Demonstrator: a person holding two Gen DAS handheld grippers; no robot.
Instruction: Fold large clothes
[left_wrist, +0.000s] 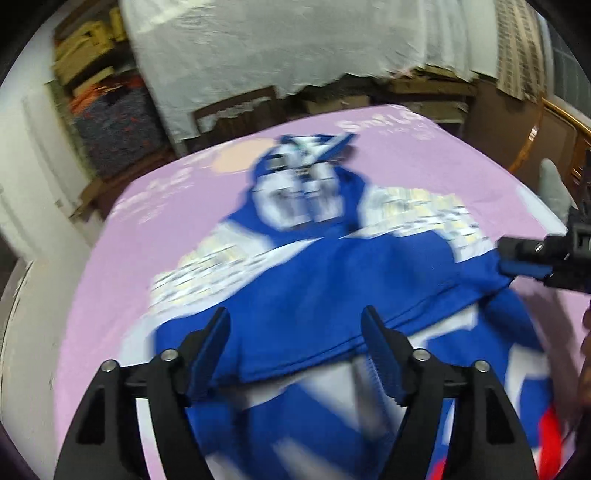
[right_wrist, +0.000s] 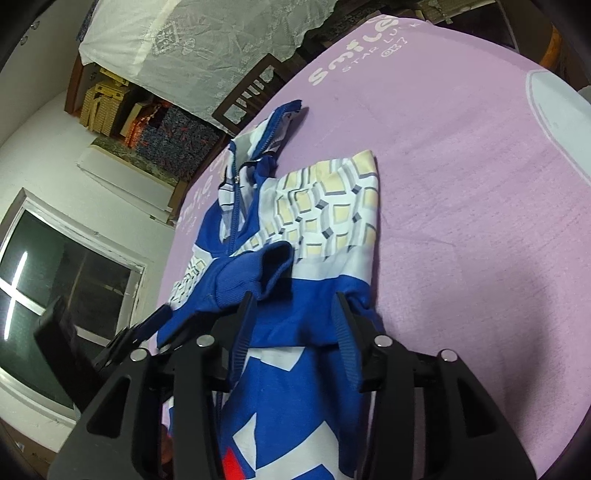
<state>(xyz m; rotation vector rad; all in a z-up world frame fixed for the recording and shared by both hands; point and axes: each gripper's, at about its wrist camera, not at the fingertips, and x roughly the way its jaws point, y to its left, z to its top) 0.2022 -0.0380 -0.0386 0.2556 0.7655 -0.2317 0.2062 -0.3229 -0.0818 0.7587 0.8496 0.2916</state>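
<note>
Left wrist view looks down over a blurred blue and white jacket (left_wrist: 314, 280) spread on a pink sheet (left_wrist: 155, 229) that covers the table or bed; the left gripper (left_wrist: 295, 332) has its two blue-padded fingers well apart above the blue cloth, with a folded blue edge running across below and between them, and nothing is pressed by the pads. At the right edge of this view the right gripper (left_wrist: 524, 266) reaches in from the side, its blue pad lying at the corner of the folded blue layer — whether it pinches the cloth from here is not clear. Right wrist view is sharper: the jacket (right_wrist: 295, 221) lies lengthwise on the pink sheet (right_wrist: 461, 184), collar and zip at the far end, a patterned white and yellow sleeve part folded across the chest, and a ribbed blue cuff (right_wrist: 251, 273) lying just ahead of the fingers; the right gripper (right_wrist: 295, 317) has its jaws partly apart with blue cloth between them, and the pads do not visibly clamp it; part of the left gripper (right_wrist: 147, 332) shows at the jacket's left side; beyond the sheet stand a white lace cloth (right_wrist: 221, 44), a dark window (right_wrist: 55, 277) and stacked boxes (right_wrist: 107, 107).
</note>
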